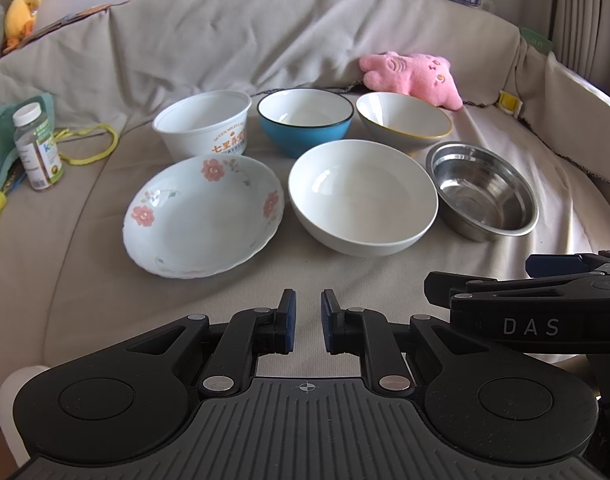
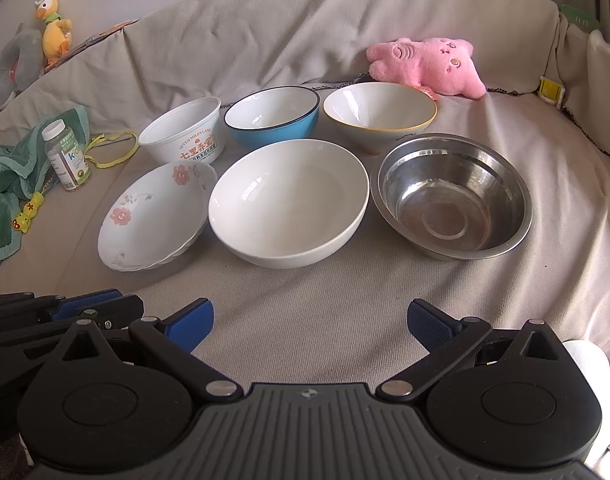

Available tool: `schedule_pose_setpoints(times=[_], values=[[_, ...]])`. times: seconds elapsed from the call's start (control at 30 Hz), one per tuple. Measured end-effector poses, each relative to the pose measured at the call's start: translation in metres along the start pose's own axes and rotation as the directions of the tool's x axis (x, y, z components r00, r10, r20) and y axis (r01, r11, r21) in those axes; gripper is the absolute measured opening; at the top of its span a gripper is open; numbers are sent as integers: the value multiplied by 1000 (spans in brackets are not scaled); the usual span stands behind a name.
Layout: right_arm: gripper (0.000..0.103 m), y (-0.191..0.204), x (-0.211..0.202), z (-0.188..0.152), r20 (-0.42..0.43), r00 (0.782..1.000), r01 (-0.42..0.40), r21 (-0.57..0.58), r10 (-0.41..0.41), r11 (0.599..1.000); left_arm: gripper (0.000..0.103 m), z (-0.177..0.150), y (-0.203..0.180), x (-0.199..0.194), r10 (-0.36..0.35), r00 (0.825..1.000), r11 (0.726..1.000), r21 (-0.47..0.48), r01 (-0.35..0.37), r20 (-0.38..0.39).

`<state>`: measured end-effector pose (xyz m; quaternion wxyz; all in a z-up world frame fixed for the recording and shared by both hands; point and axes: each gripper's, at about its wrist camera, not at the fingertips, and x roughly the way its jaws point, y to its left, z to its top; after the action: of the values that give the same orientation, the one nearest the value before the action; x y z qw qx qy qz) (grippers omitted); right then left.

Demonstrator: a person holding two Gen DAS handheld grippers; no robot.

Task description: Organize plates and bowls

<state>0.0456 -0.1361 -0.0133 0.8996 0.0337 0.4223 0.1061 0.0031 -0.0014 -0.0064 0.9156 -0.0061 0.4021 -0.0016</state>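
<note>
Readable writing is scarce. The white plastic tub carries "SEVEN MILES LANE" in small capitals above orange Chinese characters. The vitamin bottle, white-capped and upright beside a green towel, shows a large "K" on its label; the rest is too small to read. In the left wrist view, the black body of the right gripper bears "DAS" in pale letters.

Six dishes sit in two rows on a beige cloth-covered sofa seat, and every one appears empty. The back row runs from the plastic tub on the left, through a blue bowl with a white inside and a dark rim, to a white bowl with a yellow rim that leans slightly. In front lie a shallow floral plate with pink blossoms and a scalloped edge, a large plain white bowl in the middle, and a steel bowl on the right. Neighbours stand just beside one another; whether their rims touch cannot be told.

A pink plush toy rests against the backrest behind the yellow-rimmed bowl, and a yellow plush bird perches at far left.

The left gripper hovers over bare cloth near the front row with its blue pads drawn nearly together, gripping nothing. The right gripper has its jaws spread wide and is likewise empty.
</note>
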Motion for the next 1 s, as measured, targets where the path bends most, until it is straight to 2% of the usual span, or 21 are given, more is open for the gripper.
schedule_pose_setpoints(times=[0.67, 1.0], values=[[103, 0, -2, -1, 7, 1000, -2, 1, 2, 1000, 16, 1, 0, -1, 2, 1000, 1000, -2, -2, 0], [103, 1, 1, -2, 8, 1000, -3, 7, 3, 1000, 16, 3, 6, 2, -3, 1000, 999, -32, 3, -6]])
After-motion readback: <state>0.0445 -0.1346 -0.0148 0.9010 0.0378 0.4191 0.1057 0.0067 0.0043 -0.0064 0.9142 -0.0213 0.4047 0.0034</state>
